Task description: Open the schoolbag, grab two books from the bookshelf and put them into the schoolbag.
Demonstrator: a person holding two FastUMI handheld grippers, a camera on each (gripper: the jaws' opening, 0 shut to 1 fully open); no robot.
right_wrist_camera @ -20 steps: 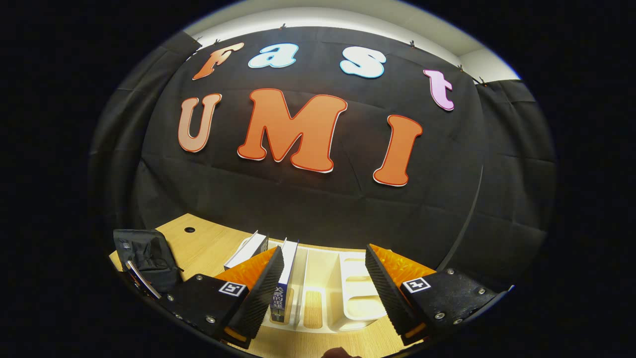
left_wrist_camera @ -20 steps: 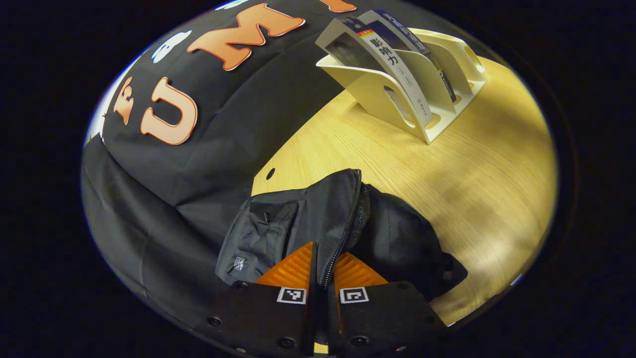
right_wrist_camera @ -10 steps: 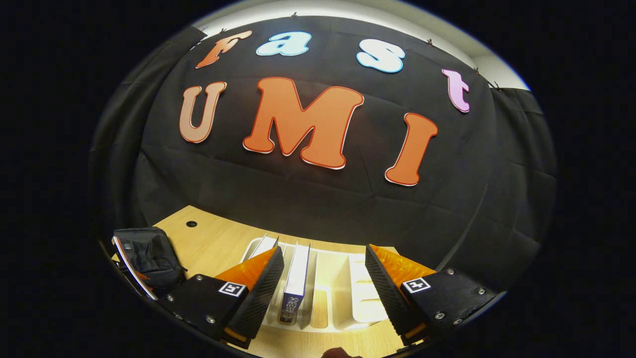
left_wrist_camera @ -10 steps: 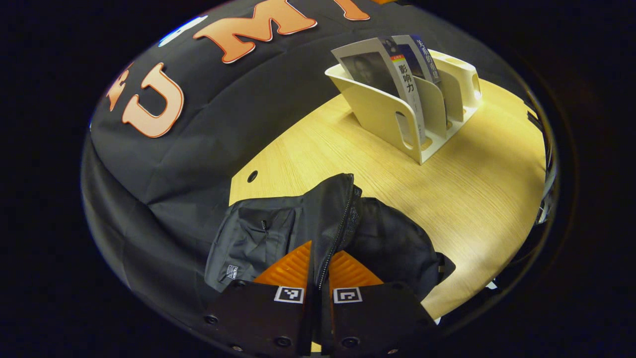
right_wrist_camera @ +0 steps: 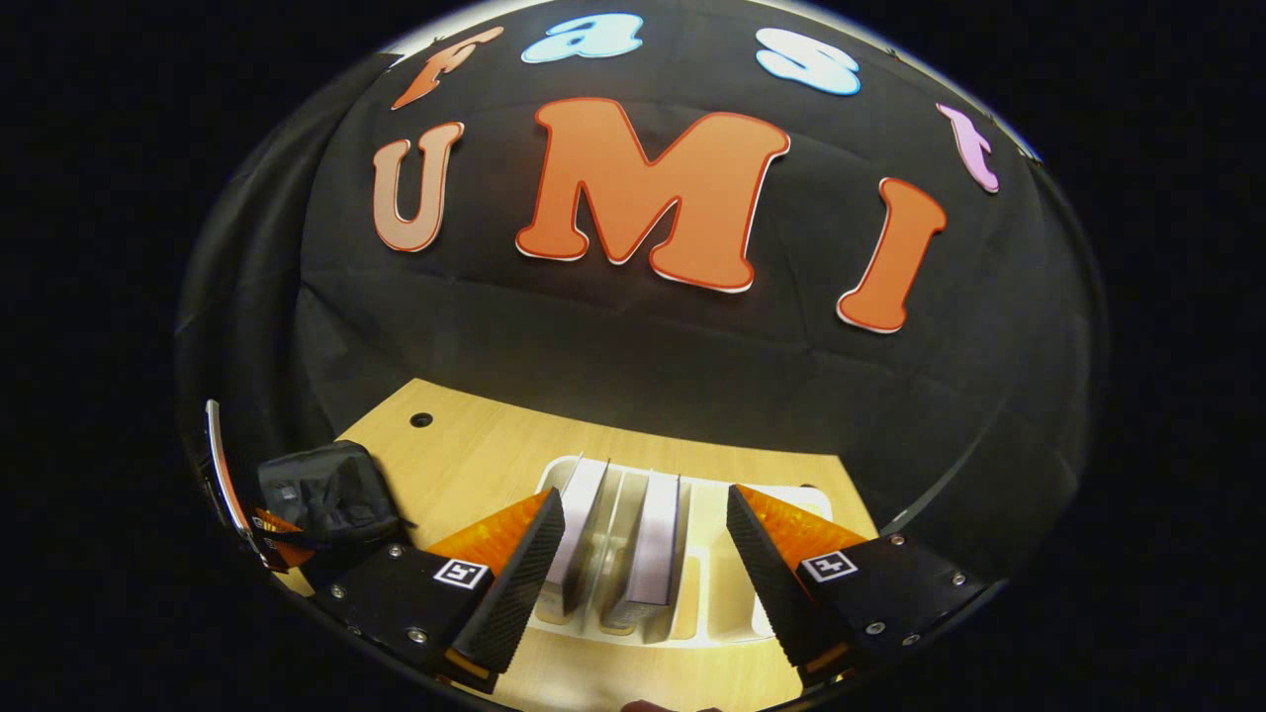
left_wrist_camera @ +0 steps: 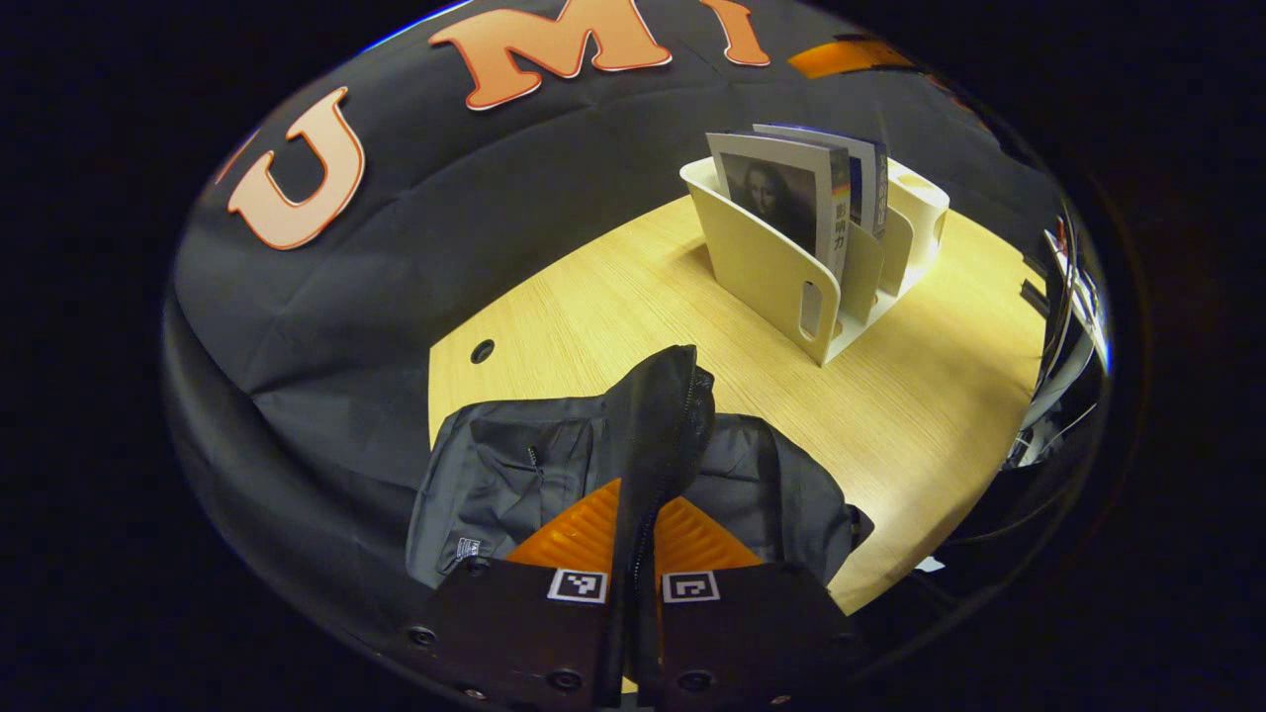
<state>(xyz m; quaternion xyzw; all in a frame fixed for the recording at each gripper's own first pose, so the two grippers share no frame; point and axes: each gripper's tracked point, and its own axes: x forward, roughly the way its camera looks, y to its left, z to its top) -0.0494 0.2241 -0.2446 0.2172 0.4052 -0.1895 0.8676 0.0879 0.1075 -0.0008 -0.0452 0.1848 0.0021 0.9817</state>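
Worktop (left_wrist_camera: 930, 396): pale wood, with a small round hole (left_wrist_camera: 482, 351) near its far left corner; it carries the bag and the rack.
Schoolbag (left_wrist_camera: 514, 470): black, slumped at the near left of the worktop, well apart from the rack; a ridge of its fabric with the zip stands up between the left claw's fingers. In the right gripper view it lies at the far left edge (right_wrist_camera: 331, 489).
Bookshelf (left_wrist_camera: 781, 272): cream slotted rack standing upright at the far right of the worktop; from above it lies directly under the right claw (right_wrist_camera: 712, 593).
Books: two, upright in neighbouring slots, one with a portrait cover (left_wrist_camera: 776, 198) and one behind it (left_wrist_camera: 868, 178); from above, their top edges (right_wrist_camera: 579, 524) and (right_wrist_camera: 655, 539) sit between the right claw's fingers, touched by neither.
Left claw (left_wrist_camera: 633, 539): low over the bag, pointing forward, fingers pressed together on the zip ridge.
Right claw (right_wrist_camera: 643, 549): above the rack, pointing down at it, fingers spread wide.
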